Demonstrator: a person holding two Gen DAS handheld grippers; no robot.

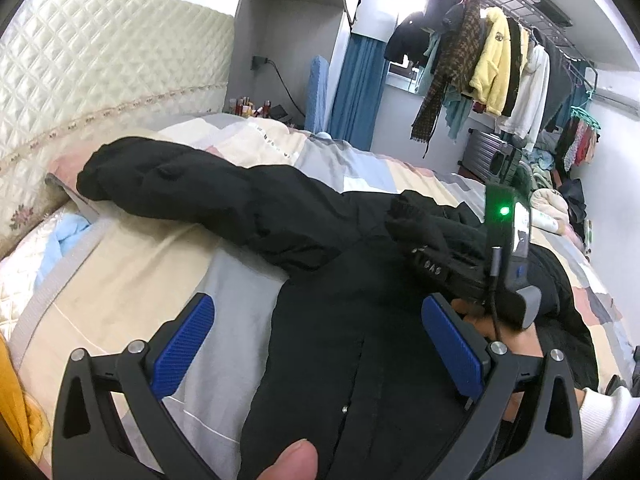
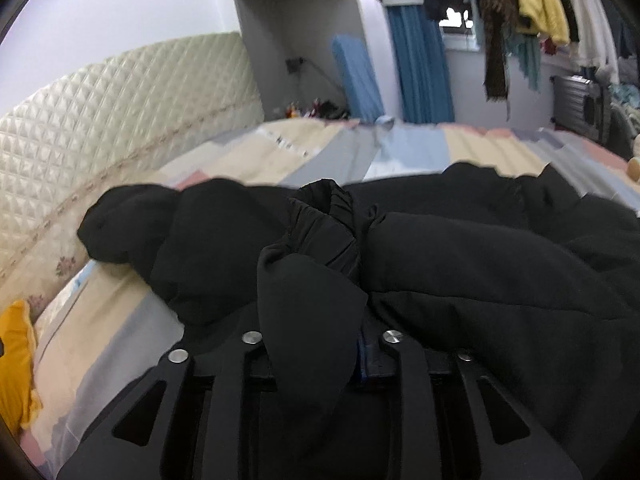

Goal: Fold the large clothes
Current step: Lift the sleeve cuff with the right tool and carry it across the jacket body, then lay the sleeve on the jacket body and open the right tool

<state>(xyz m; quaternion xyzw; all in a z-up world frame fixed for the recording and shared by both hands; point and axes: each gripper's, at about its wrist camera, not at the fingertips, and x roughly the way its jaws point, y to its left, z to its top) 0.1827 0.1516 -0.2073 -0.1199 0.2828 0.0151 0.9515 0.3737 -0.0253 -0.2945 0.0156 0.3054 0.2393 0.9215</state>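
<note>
A large black coat (image 1: 344, 344) lies spread on the bed, one sleeve (image 1: 180, 184) stretched toward the headboard. My left gripper (image 1: 316, 344) is open, its blue pads (image 1: 184, 344) apart above the coat's front placket. My right gripper shows in the left wrist view (image 1: 496, 280) over the coat's right side, with a green light on it. In the right wrist view my right gripper (image 2: 320, 344) is shut on a fold of the black coat (image 2: 308, 312), which bunches up between the fingers and hides the pads. The coat's other sleeve (image 2: 500, 264) lies across the body.
The bed has a patchwork cover (image 1: 132, 280) and a quilted cream headboard (image 1: 100, 72). A yellow cloth (image 2: 16, 360) lies at the left edge. Clothes hang on a rack (image 1: 500, 60) at the far right. A suitcase (image 1: 486, 152) stands below it.
</note>
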